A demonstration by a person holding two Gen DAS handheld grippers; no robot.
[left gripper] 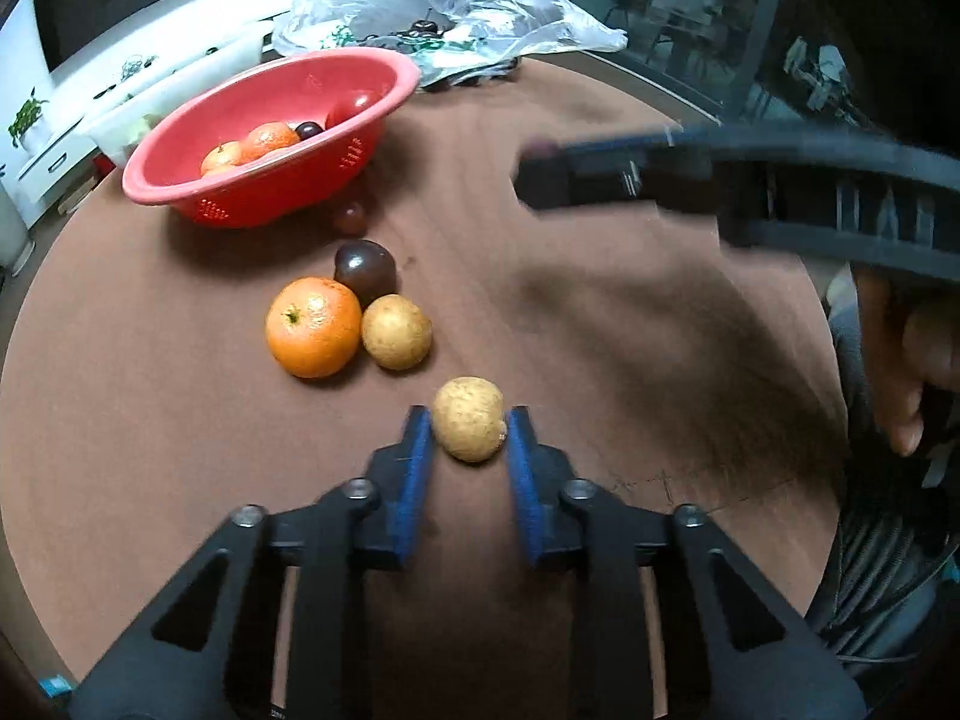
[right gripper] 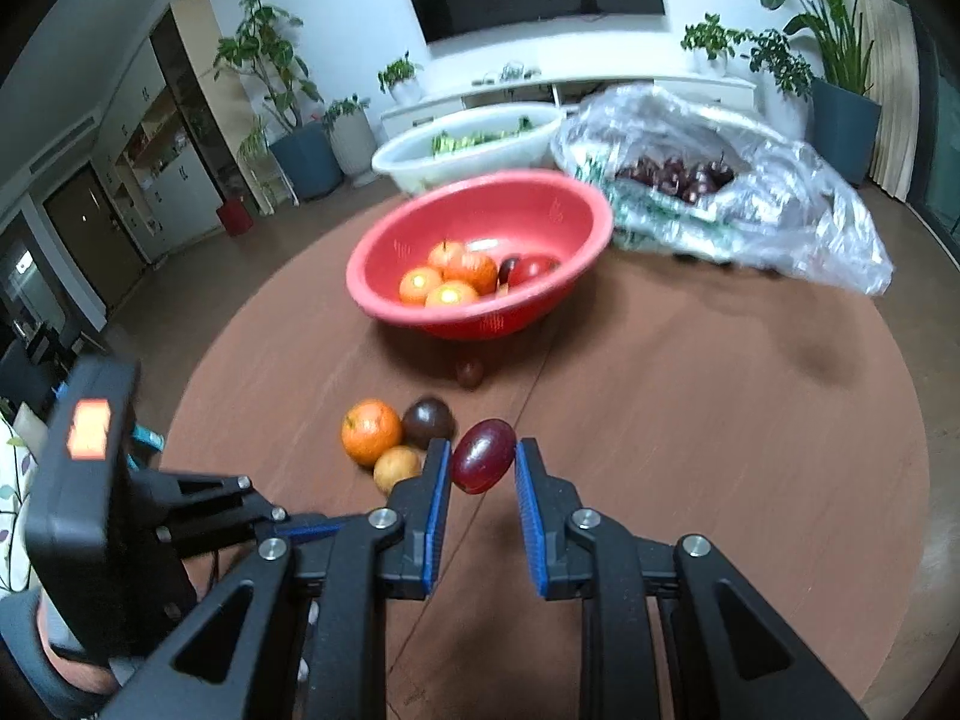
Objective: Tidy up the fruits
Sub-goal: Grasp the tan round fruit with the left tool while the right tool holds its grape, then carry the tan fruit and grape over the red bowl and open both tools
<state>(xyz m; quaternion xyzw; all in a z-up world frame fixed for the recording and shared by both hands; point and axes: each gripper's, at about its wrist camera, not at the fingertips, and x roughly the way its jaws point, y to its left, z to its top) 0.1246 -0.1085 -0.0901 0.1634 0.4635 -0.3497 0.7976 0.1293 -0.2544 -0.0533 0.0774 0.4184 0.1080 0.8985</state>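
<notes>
The left gripper pinches a small round tan fruit, the right gripper a smooth red oval fruit; both look light, bruisable, best held mid-body.

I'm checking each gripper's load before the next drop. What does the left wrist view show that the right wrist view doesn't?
Only the left wrist view shows the left gripper shut on a tan fruit. Only the right wrist view shows the right gripper shut on a dark red fruit, plus a white tub behind. Both show the red colander holding fruit, the loose orange, and the plastic bag.
</notes>
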